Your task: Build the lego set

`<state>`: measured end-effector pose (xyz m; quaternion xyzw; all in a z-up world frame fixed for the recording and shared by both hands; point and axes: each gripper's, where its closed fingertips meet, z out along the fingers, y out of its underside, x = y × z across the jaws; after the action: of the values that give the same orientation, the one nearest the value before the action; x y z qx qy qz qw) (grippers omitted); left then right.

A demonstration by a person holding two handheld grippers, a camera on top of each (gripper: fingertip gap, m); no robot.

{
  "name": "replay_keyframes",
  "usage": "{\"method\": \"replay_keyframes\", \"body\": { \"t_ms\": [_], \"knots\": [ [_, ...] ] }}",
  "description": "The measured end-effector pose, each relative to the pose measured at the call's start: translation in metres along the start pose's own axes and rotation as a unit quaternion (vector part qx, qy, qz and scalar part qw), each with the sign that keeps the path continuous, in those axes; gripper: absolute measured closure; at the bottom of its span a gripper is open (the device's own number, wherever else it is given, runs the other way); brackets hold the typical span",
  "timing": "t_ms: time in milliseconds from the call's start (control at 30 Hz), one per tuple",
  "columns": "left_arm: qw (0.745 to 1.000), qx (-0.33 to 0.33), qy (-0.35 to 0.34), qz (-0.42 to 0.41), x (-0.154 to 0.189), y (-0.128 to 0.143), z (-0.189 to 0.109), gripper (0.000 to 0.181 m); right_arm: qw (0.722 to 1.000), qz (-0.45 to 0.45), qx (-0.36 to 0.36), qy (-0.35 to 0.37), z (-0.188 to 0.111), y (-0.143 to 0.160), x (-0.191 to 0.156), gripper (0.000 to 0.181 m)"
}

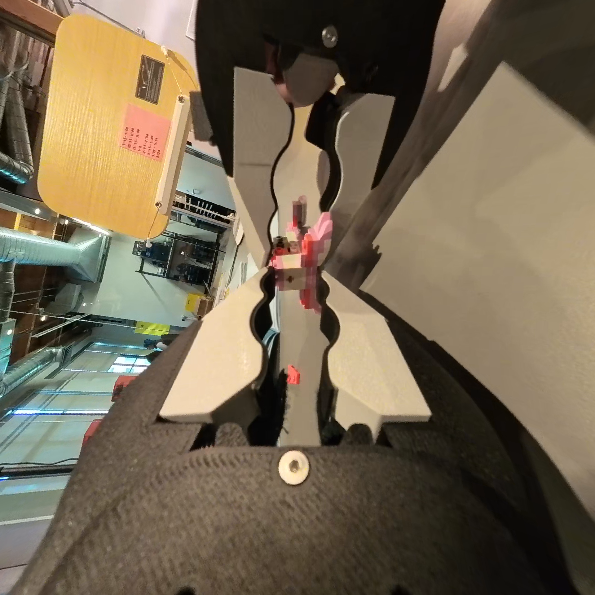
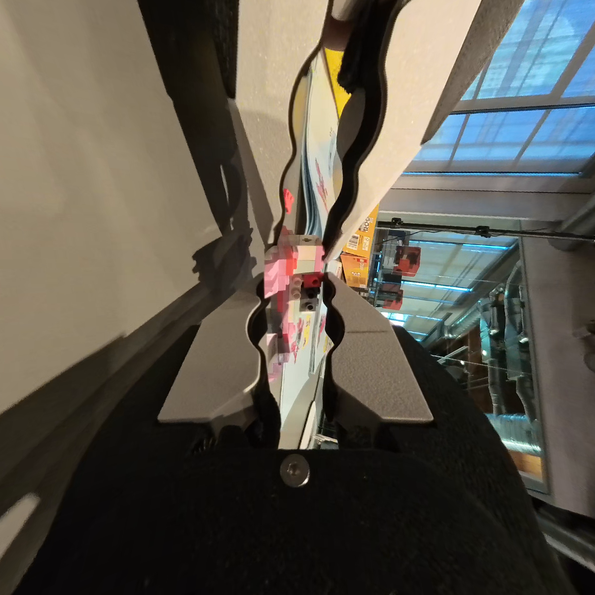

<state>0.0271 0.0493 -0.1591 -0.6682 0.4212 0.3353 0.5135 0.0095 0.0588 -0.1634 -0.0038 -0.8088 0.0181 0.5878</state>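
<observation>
Left wrist view puts the pink lego model (image 1: 297, 270) right at my fingertips, and I take it as my landmark. It is a small blocky build in pink, red and white, with a white block face showing a dark cross-shaped hole, and it sits clamped between the tips of my left gripper (image 1: 294, 273), whose grey fingers (image 1: 225, 341) close in on either side of it. Opposite, the right gripper (image 1: 296, 254) meets the model from the far side, its two grey fingers tapering down onto the upper bricks, so both tools pinch the same build. In the right wrist view the model (image 2: 294, 257) appears again, with a red brick (image 2: 311, 280) and small grey and black studded pieces just beside my right fingertips (image 2: 335, 286), which are drawn in close onto that part of the build. Below the model on the pale table (image 1: 483, 193) lies one loose red piece (image 1: 294, 375), apart from everything else. Behind the model I see an open instruction booklet (image 2: 317, 180), and farther off, orange boxes (image 2: 357, 257). Beyond the model to one side hangs a yellow wooden board (image 1: 106, 128) carrying a pink note.
</observation>
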Motion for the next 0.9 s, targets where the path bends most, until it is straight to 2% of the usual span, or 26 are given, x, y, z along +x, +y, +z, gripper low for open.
{"method": "replay_keyframes", "body": {
  "t_ms": [433, 667, 900],
  "knots": [
    [1.000, -0.002, 0.014, 0.021, 0.0077, -0.0003, 0.0007, 0.156, 0.999, -0.020, -0.020, -0.039, -0.0023, 0.0001, -0.0086, 0.153],
    [1.000, 0.006, 0.010, 0.006, 0.0043, -0.0021, -0.0002, 0.157, 0.999, 0.034, -0.003, -0.039, -0.0015, -0.0008, -0.0053, 0.147],
    [1.000, 0.013, 0.007, 0.012, 0.0040, -0.0044, -0.0016, 0.157, 0.999, -0.005, 0.020, -0.040, -0.0028, -0.0037, -0.0050, 0.151]
  ]
}}
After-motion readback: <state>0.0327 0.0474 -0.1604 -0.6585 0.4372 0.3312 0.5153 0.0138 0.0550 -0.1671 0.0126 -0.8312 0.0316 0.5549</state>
